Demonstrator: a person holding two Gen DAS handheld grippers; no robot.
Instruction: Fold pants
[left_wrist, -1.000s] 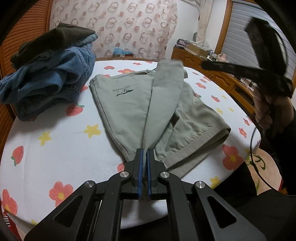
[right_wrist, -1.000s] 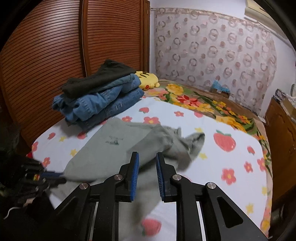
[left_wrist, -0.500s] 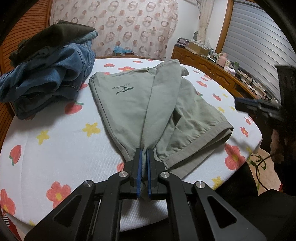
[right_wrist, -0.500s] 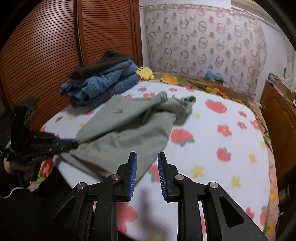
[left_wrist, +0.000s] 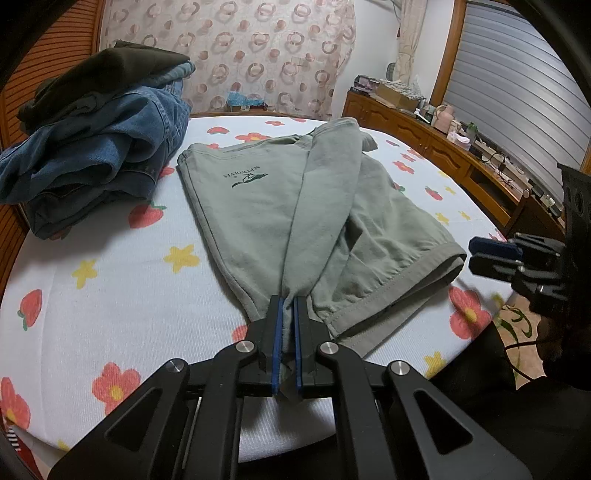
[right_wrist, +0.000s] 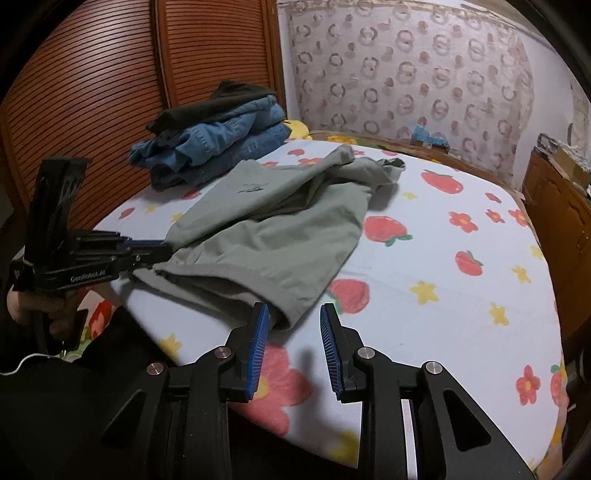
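Pants (left_wrist: 332, 206) lie flat on bed (left_wrist: 110, 295). L gripper (left_wrist: 287, 325) pinches hem at 6 o'clock. R gripper (right_wrist: 293, 350) spread wide, just beside cuff (right_wrist: 236, 280), empty.

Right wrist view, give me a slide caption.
Open right gripper nears green pants' hem; left gripper grips the other corner.

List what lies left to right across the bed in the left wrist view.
Stack of jeans → green pants, pinched by the left gripper → cuffed pant leg end → right gripper, open just past the cuff.
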